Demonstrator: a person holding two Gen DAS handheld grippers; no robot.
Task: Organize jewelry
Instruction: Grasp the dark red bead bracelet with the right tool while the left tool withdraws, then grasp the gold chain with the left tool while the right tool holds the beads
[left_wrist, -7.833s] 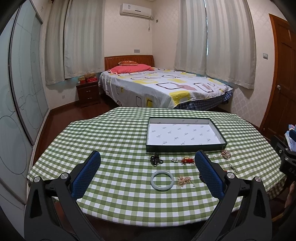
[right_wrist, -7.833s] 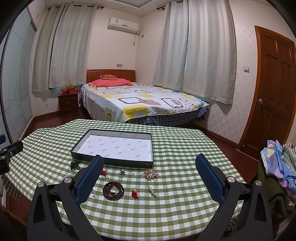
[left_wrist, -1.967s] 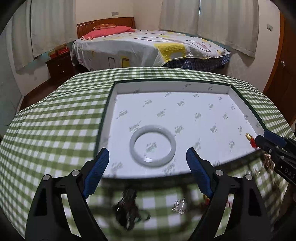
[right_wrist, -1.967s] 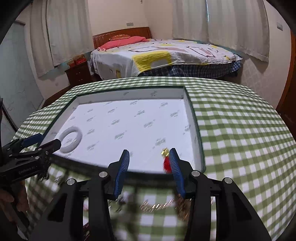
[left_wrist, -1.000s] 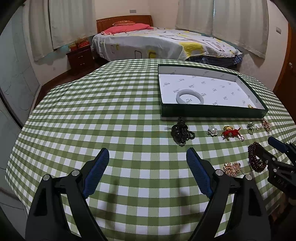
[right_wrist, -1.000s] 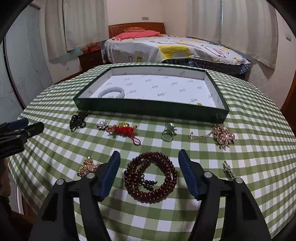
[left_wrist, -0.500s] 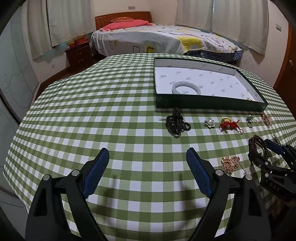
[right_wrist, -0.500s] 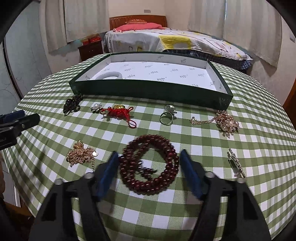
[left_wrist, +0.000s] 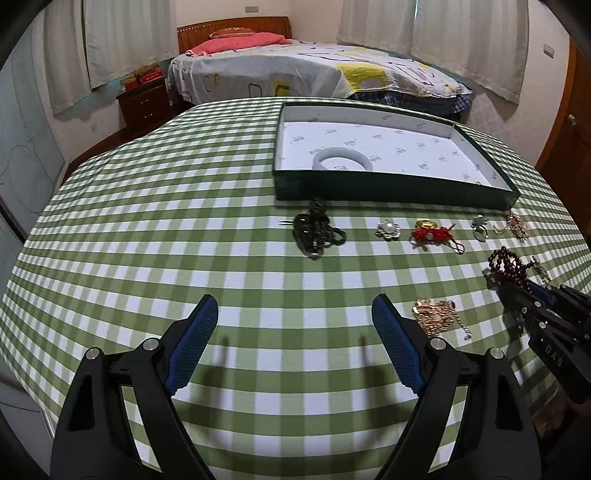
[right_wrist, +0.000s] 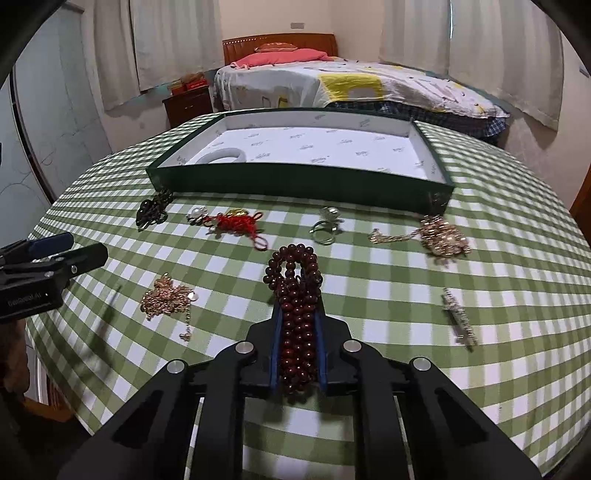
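My right gripper (right_wrist: 297, 291) is closing on the dark red bead bracelet (right_wrist: 293, 266); its blue pads press the strands into a narrow bundle on the checked cloth. The left wrist view shows that gripper (left_wrist: 517, 284) and the bracelet (left_wrist: 504, 260) at the far right. My left gripper (left_wrist: 295, 306) hangs open over bare cloth, nothing between its fingers, short of a black ornament (left_wrist: 314, 232). The green tray (left_wrist: 391, 190) holds a white bangle (left_wrist: 341, 160).
In front of the tray (right_wrist: 295, 182) lie a pearl brooch (right_wrist: 195, 214), a red knot charm (right_wrist: 236, 221), a ring (right_wrist: 327, 225) and a gold brooch (right_wrist: 443, 234). Nearer are a gold chain heap (right_wrist: 166, 299) and a silver pin (right_wrist: 458, 317).
The right jaws have closed from wide apart onto the bead bracelet, squeezing its loop narrow. The left gripper has come a little closer to the table and jewelry, still open.
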